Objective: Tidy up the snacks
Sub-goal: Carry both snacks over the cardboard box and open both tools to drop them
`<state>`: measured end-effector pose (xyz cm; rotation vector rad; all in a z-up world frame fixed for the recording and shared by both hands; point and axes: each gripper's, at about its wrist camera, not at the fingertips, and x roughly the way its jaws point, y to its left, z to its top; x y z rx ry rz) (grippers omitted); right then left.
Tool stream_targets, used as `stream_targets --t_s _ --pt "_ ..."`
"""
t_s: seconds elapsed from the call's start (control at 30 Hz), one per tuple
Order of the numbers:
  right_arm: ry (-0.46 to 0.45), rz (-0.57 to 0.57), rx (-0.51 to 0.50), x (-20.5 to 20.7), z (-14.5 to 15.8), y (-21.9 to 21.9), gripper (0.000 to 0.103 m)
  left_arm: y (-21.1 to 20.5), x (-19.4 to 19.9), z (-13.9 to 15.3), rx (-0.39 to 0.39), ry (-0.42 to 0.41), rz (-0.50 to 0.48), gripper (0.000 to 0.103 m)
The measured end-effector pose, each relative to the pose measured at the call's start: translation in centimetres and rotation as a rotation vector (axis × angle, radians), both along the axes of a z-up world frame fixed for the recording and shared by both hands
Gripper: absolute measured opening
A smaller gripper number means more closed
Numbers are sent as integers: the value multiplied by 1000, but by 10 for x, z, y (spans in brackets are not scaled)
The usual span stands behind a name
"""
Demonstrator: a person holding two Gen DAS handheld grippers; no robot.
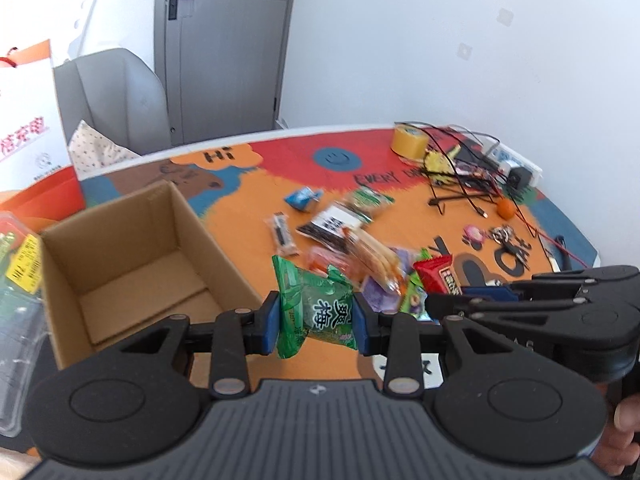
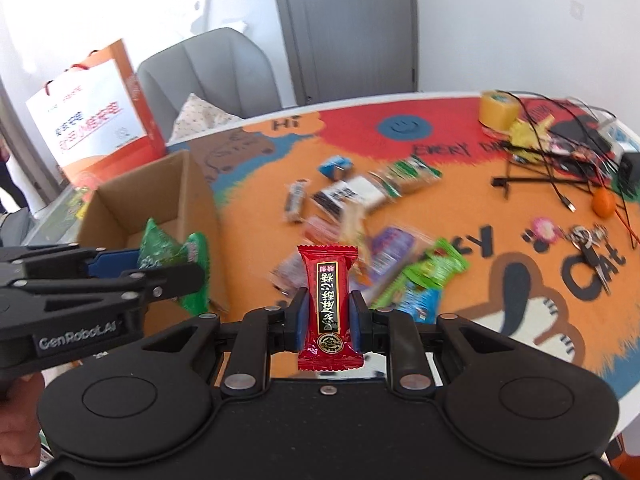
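Observation:
My left gripper [image 1: 316,322] is shut on a green snack packet [image 1: 316,304], held above the table just right of an open, empty cardboard box [image 1: 132,264]. My right gripper [image 2: 327,316] is shut on a red candy packet [image 2: 328,304], held upright over the mat. In the right wrist view the left gripper [image 2: 176,268] with the green packet [image 2: 176,256] hangs by the box [image 2: 156,196]. In the left wrist view the right gripper [image 1: 440,300] holds the red packet [image 1: 438,276]. A pile of loose snacks [image 1: 360,248] lies on the colourful mat [image 2: 500,208].
A yellow tape roll [image 1: 410,142], tangled cables [image 1: 464,176], a power strip [image 1: 516,164], a small orange ball [image 1: 505,208] and keys [image 1: 508,240] lie at the far right. A white-and-orange paper bag [image 2: 92,120] and a grey chair [image 2: 208,72] stand behind the box.

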<state>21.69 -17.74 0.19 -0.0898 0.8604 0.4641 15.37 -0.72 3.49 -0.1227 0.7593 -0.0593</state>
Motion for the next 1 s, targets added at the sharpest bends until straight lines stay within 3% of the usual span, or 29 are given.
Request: stream_targets --t_s 0.3,0.73,1.0 --pt "4 44 22 4 7 43 22 44 -6 8 -4 -11 68 35" --pt "11 137 18 5 9 109 22 98 -14 -9 -30 39 147 36" --pt "35 176 13 6 2 139 22 121 -24 -4 -48 40 185 42"
